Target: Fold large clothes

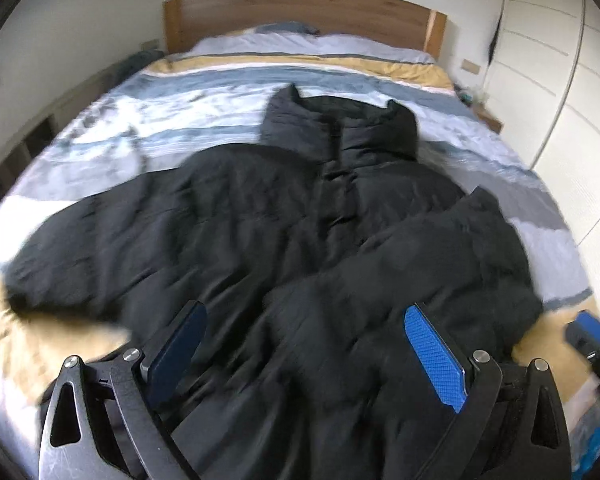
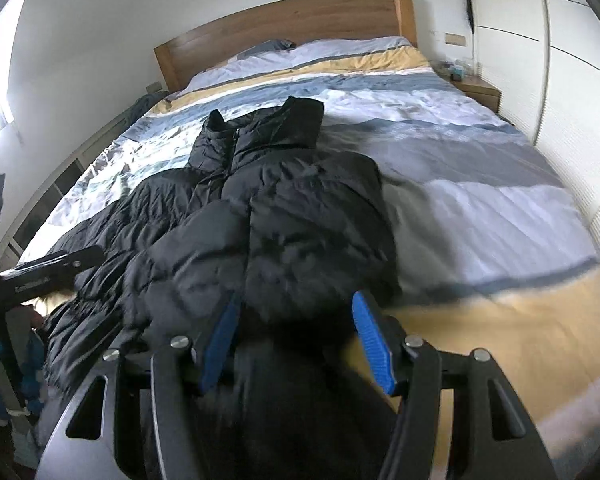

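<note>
While you hold both tools over the foot of the bed (image 1: 100, 120), the black jacket (image 1: 228, 216) lies spread on the striped duvet, its collar (image 1: 340, 128) pointing toward the wooden headboard (image 1: 300, 8). Your left hand-held gripper (image 1: 304, 360) hangs over the jacket's near hem with its blue pads (image 1: 436, 352) well apart; dark cloth fills the gap between them, but the pads do not press on it, so it reads as released. Your right hand-held gripper (image 2: 296, 344) sits at the jacket's near right part, about half spread. A bunched fold of black cloth lies between its pads (image 2: 372, 340), and the left pad is against it, but blur hides whether the right pad touches, so you cannot tell if it grips.

Relative to the headboard: pillows (image 2: 332, 50) lie just below it, the jacket lies further down the bed and to the left of the centre line in the right view, and its right sleeve (image 1: 452, 248) is folded in over the body. A nightstand (image 2: 480, 90) with small items stands to the headboard's right, with white wardrobe doors (image 2: 572, 80) beyond it. To the headboard's left a low shelf (image 1: 28, 140) runs along the bed.

Nothing lies on top of the jacket apart from its own folded sleeve. In the right view your other tool crosses the left edge beside the jacket's spread left sleeve.
</note>
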